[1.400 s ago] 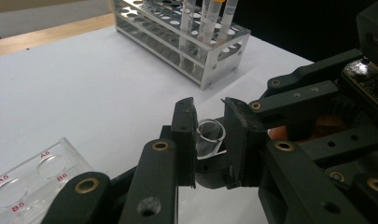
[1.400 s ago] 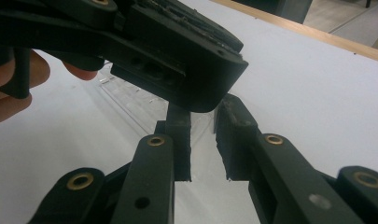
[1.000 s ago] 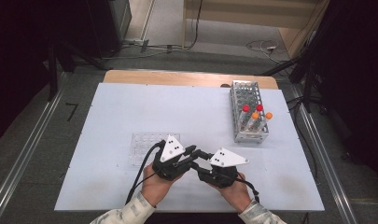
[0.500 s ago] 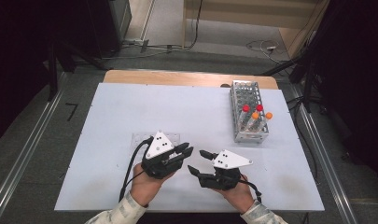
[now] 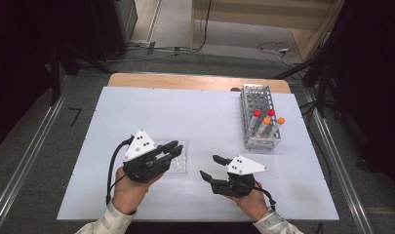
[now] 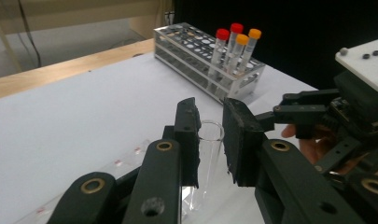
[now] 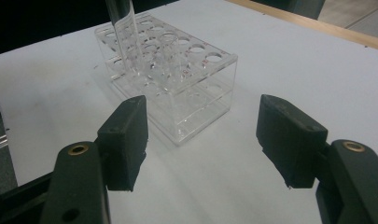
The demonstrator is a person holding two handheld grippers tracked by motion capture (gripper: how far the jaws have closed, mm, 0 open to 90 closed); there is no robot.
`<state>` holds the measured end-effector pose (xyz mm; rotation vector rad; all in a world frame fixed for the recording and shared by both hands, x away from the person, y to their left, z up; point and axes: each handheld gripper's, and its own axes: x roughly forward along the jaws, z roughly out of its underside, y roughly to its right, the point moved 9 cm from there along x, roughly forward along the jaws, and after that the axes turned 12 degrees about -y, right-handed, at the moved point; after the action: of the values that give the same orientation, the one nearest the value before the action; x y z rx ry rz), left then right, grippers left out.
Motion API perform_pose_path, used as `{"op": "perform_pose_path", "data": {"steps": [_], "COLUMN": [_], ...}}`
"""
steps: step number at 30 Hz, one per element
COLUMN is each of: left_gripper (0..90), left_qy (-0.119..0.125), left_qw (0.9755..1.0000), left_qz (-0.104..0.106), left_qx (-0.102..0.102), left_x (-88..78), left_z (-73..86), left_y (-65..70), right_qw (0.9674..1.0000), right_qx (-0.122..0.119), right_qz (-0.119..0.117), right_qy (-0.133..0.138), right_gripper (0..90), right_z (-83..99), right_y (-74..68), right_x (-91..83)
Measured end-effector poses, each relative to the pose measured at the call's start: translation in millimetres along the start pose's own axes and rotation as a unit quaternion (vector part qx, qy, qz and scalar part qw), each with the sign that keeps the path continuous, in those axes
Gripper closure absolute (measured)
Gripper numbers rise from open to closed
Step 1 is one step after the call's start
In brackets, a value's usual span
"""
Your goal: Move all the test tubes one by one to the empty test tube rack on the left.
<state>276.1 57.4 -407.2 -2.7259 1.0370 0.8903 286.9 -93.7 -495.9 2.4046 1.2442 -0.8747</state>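
Left gripper view showed the left hand-held gripper [image 6: 210, 135] clamped on a clear tube [image 6: 206, 154], ready to rack; the right hand-held gripper [image 7: 203, 140] had just been opening, empty.

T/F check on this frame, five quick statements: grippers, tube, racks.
1. The left gripper is shut on a clear tube. True.
2. The right gripper holds a capped tube. False: its jaws stand open with nothing between them.
3. The metal rack holds tubes with red and orange caps. True: two red, two orange.
4. The clear plastic rack lies at the far right edge of the table. False: it sits near the left gripper, left of centre in the high view; the metal rack is the one at the right.
5. The clear tube has a red cap. False: its top is open, with no cap.
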Motion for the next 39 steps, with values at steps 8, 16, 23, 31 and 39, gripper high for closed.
{"op": "perform_pose_path", "data": {"steps": [8,16,23,31,39], "left_gripper": [76.5,76.4,76.3,76.3,76.1], "left_qy": [0.006,0.006,-0.001,-0.017,-0.033], "left_qw": [0.9994,0.9987,0.9976,0.9974,0.9971], "left_qz": [-0.032,-0.051,-0.069,-0.07,-0.069], "left_qx": [-0.014,-0.004,0.005,0.003,0.002], "left_x": [-2.2,9.1,18.0,31.7,39.8], "left_z": [1.8,4.2,9.9,22.3,30.8], "left_y": [-21.4,-21.5,-23.5,-24.4,-24.9], "right_qw": [1.0,1.0,1.0,1.0,1.0], "right_qx": [0.001,0.001,0.002,0.003,0.0], "right_qz": [-0.001,0.0,0.0,0.001,0.003], "right_qy": [-0.001,-0.001,-0.001,-0.003,-0.004], "right_gripper": [31.6,31.7,31.8,31.9,31.9], "right_z": [0.1,0.1,0.0,0.6,1.3], "right_y": [0.4,0.3,0.6,1.2,1.5], "right_x": [0.8,1.0,1.1,1.0,1.4]}}
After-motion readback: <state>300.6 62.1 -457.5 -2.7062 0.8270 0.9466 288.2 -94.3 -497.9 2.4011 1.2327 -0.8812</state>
